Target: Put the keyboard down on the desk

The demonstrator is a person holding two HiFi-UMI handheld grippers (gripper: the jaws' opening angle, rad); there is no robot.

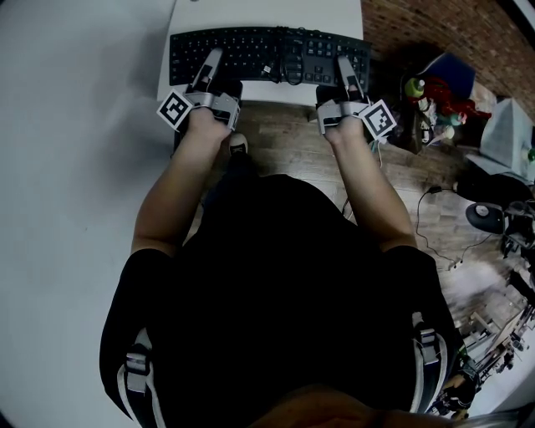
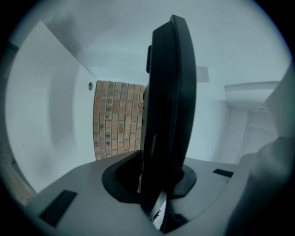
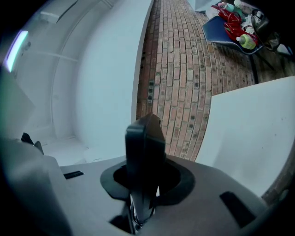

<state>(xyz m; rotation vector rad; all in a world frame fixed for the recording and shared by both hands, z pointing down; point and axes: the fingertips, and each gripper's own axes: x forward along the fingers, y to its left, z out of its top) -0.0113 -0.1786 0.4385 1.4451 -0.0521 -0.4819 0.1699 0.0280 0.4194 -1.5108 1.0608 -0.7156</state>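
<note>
A black keyboard [image 1: 267, 54] lies flat over the far end of a white desk [image 1: 251, 12], its long side running left to right, held at both near corners by a person in a black shirt [image 1: 276, 292]; whether its underside touches the desktop cannot be told from above. A loop of dark cable [image 1: 292, 65] sits on the keys near the middle. The left gripper [image 1: 209, 67] is clamped narrowly on the keyboard's near left edge, and its own view shows the dark slab running edge-on out from between the jaws, pinched at the base. The right gripper [image 1: 345, 71] grips the near right edge the same way, with the board's corner standing up between its closed-in jaws against a background of brick wall [image 3: 184, 69]. Each tool carries a cube with square markers, the left one [image 1: 175, 109] just off the desk's near left corner, the right one [image 1: 378, 118] beyond the near right corner. Bare forearms reach forward from the person's shoulders to both grippers. Below the desk's near edge lies a wooden floor [image 1: 284, 142]. To the right, well apart from the desk, a blue chair [image 1: 447, 71] holds a jumble of coloured things including a green bottle [image 1: 415, 87], and nearer, a dark mouse [image 1: 485, 216] rests on the floor with a thin cord trailing left.
</note>
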